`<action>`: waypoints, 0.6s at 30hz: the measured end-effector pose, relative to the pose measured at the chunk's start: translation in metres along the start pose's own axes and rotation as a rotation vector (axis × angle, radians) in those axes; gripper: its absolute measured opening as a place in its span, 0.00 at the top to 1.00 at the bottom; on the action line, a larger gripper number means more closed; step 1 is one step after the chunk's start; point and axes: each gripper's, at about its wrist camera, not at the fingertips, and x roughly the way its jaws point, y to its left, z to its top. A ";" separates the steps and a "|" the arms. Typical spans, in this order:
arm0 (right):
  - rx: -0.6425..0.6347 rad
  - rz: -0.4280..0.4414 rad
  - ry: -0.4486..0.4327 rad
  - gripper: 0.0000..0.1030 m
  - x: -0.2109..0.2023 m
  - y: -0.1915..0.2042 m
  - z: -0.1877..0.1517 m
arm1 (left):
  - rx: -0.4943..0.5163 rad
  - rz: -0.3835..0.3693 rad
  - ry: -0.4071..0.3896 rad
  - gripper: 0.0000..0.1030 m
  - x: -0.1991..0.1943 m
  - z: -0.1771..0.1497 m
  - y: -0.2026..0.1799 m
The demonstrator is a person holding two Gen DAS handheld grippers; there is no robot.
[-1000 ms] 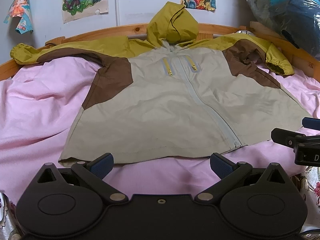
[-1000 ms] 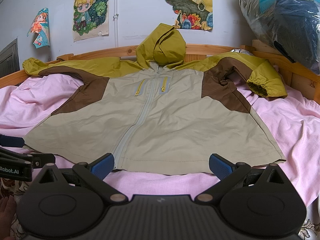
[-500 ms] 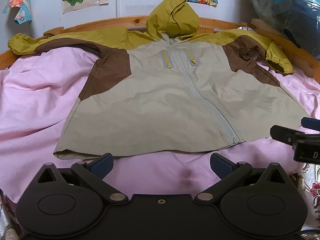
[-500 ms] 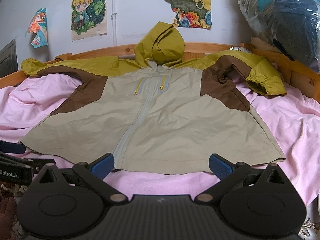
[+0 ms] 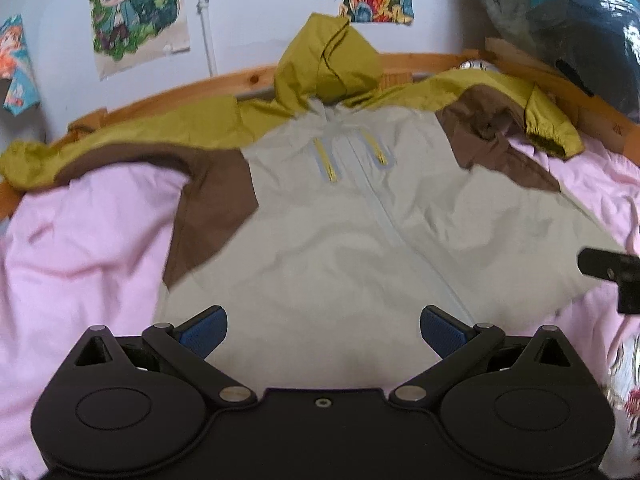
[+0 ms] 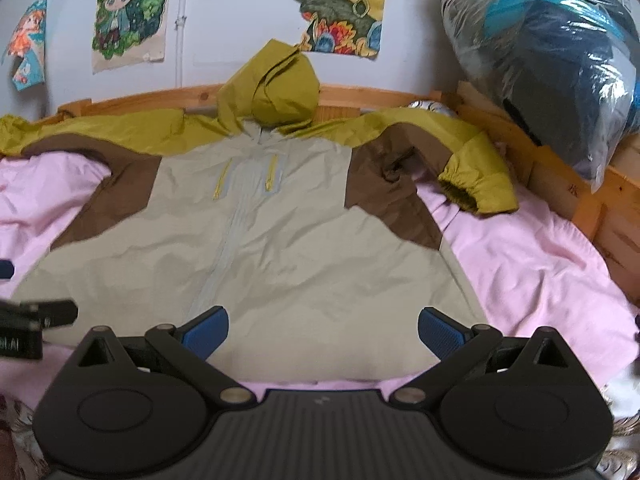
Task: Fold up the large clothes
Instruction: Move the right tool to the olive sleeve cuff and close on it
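A: Where's your jacket (image 5: 360,240)?

B: It lies flat, front up, on the pink sheet (image 5: 80,248) of the bed. The zip (image 6: 236,232) is done up and runs down the middle of the beige body. The hood (image 6: 276,88) props against the wooden bed frame (image 6: 400,98) at the far side. Brown panels sit at both shoulders.

A: And the sleeves?

B: Both spread outward along the frame. The one on the view's left stretches out long, ending in a yellow-green cuff (image 5: 24,160). The one on the right is folded back on itself, its gathered cuff (image 6: 464,190) resting on the sheet.

A: What are your claws doing?

B: Your left claw (image 5: 322,322) is spread wide, holding nothing, its blue pads (image 5: 204,328) over the lower part of the jacket, left of the zip. Your right claw (image 6: 322,326) is equally wide and empty, over the hem on the other side of the zip. You can't tell from these views whether either touches the cloth.

A: What else is around you?

B: Cartoon posters (image 6: 128,12) hang on the pale wall behind the bed. A clear plastic bag (image 6: 552,60) stuffed with dark and blue things sits on the right corner of the frame. A white pipe (image 5: 206,20) runs down the wall.
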 end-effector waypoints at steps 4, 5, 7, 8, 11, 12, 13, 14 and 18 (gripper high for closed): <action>0.003 -0.008 -0.034 0.00 -0.006 -0.007 0.016 | 0.023 0.011 -0.006 0.00 -0.005 0.032 0.007; 0.004 -0.010 -0.041 0.00 -0.006 -0.008 0.020 | 0.030 0.016 -0.005 0.00 -0.006 0.040 0.009; 0.005 -0.009 -0.053 0.00 -0.007 -0.011 0.027 | 0.031 0.025 0.002 0.00 -0.007 0.055 0.014; 0.007 -0.007 -0.059 0.00 -0.008 -0.012 0.031 | 0.032 0.027 0.003 0.00 -0.008 0.062 0.016; 0.012 0.000 -0.076 0.00 -0.006 -0.018 0.043 | 0.042 0.045 0.006 0.00 -0.008 0.082 0.021; 0.013 0.003 -0.082 0.00 -0.005 -0.018 0.047 | 0.047 0.050 0.007 0.00 -0.008 0.088 0.022; 0.013 0.006 -0.085 0.00 -0.004 -0.019 0.049 | 0.051 0.055 0.011 0.00 -0.007 0.093 0.023; 0.015 0.013 -0.090 0.00 -0.001 -0.021 0.053 | 0.053 0.061 0.019 0.00 -0.004 0.099 0.024; 0.029 0.051 -0.105 0.00 0.013 -0.030 0.064 | 0.066 0.079 0.042 0.00 0.010 0.121 0.026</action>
